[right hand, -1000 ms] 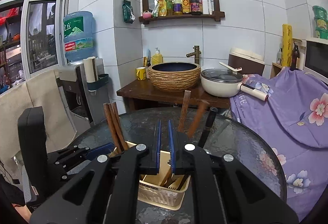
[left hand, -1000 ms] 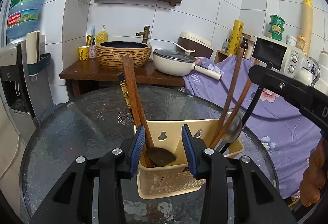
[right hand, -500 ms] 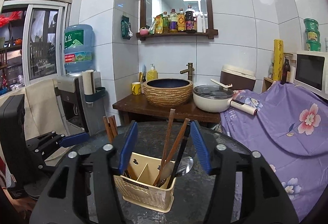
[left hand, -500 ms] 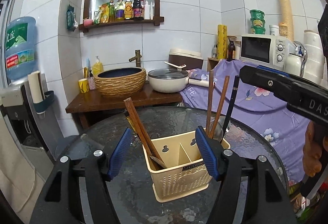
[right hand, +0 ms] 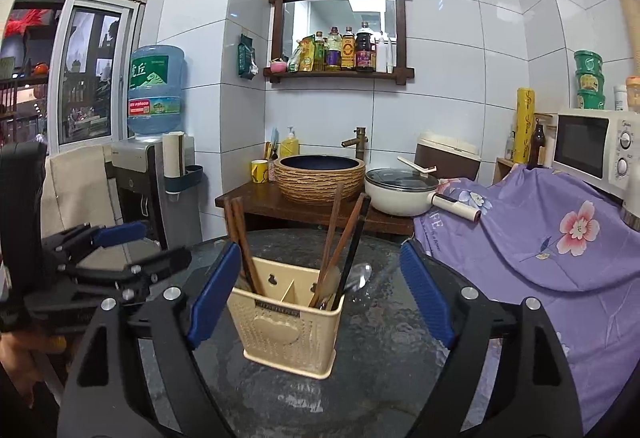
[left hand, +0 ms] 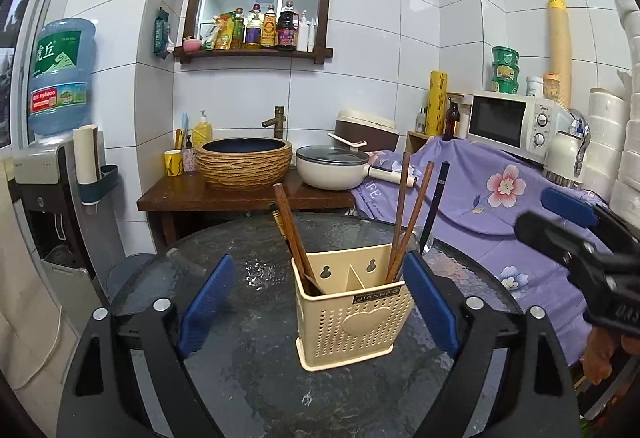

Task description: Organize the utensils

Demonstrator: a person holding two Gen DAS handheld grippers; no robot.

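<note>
The round dark glass table (left hand: 248, 370) carries the cream two-compartment utensil holder (left hand: 354, 314), which stands upright near its middle and serves as the landmark here; both tools have backed away from the holder since a second ago, when the right one was pinched shut over it and the left one stood close around its front. The left gripper (left hand: 318, 302) now hangs in front of the holder with jaws wide apart, empty; the right gripper (right hand: 320, 290) does the same from the holder's other flank, jaws spread, nothing held. Inside the holder, the wooden chopsticks (left hand: 290, 234) lean in the left compartment; two wooden-handled utensils (left hand: 404, 217) and a black-handled one (left hand: 436, 205) stand in the right compartment, with what looks like a metal spoon (right hand: 358, 276) beside them, though its outline is hazy. The release and retreat suggest the sorting is essentially complete.
</note>
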